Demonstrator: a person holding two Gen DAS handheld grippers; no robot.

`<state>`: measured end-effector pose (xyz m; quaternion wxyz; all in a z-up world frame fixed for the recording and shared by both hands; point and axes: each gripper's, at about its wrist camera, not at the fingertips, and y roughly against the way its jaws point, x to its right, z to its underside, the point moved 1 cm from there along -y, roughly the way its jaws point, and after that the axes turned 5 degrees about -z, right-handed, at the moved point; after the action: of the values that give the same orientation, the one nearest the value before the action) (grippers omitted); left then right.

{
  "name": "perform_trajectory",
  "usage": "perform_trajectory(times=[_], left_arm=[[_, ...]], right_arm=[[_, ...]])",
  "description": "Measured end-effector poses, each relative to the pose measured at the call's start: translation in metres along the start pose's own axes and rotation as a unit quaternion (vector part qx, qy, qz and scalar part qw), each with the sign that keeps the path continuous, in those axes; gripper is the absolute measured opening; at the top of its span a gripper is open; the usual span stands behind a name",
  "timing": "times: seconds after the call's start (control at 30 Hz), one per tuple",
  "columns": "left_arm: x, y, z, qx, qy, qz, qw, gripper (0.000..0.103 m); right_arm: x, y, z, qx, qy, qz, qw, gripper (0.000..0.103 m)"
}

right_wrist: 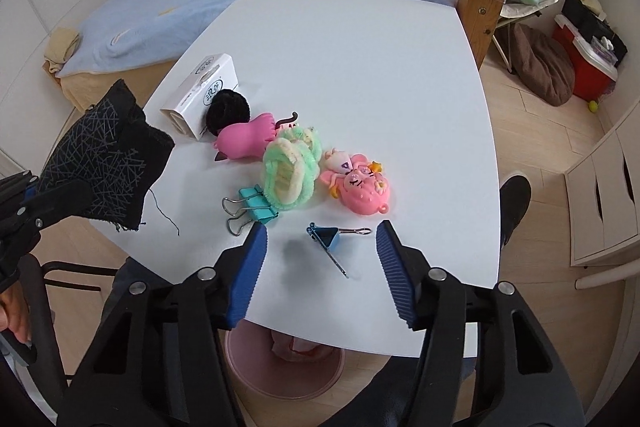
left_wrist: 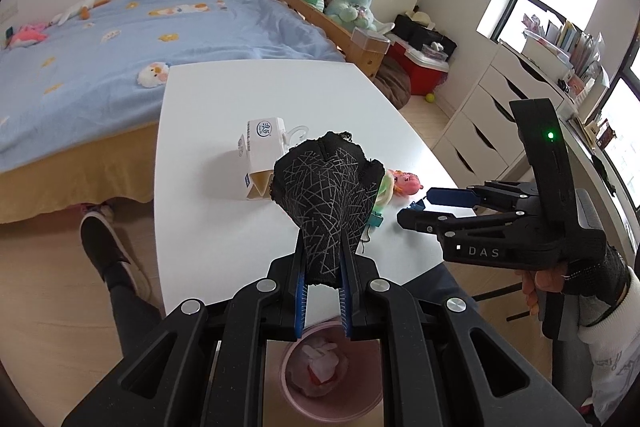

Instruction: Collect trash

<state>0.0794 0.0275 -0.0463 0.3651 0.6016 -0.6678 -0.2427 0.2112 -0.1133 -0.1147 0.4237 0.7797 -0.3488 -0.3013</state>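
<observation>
My left gripper (left_wrist: 323, 291) has its fingers pinched on a black fabric scrap (left_wrist: 328, 195), held up above the pink bin (left_wrist: 332, 383) by the counter (right_wrist: 360, 67). Soft, light, fraying; an edge grip should suffice. Right gripper (right_wrist: 322, 267) hangs wide apart, empty.

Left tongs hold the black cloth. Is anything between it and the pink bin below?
Nothing visible blocks it. The cloth hangs in the left tongs past the table edge, and the bin sits open on the floor right under the tongs, with only earlier trash inside.
</observation>
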Motion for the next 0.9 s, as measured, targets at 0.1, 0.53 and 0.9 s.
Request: perform_trajectory(times=[0.1,0.53,0.9], left_arm=[[-0.002,-0.001,0.002,-0.002,0.001,0.001,1.0000,0.013],[0.002,-0.005,0.005,-0.005,-0.005,0.002,1.0000,0.013],[0.011,0.010,0.010,0.006,-0.026,0.000,0.9996,0.013]], right_arm=[[-0.001,-0.002,-0.001,-0.002,-0.001,-0.002,1.000,0.035],[0.000,0.010,0.002,0.013,0.004,-0.009,1.000,0.014],[-0.011,0.057,0.017,0.056,0.022,-0.023,0.998,0.014]])
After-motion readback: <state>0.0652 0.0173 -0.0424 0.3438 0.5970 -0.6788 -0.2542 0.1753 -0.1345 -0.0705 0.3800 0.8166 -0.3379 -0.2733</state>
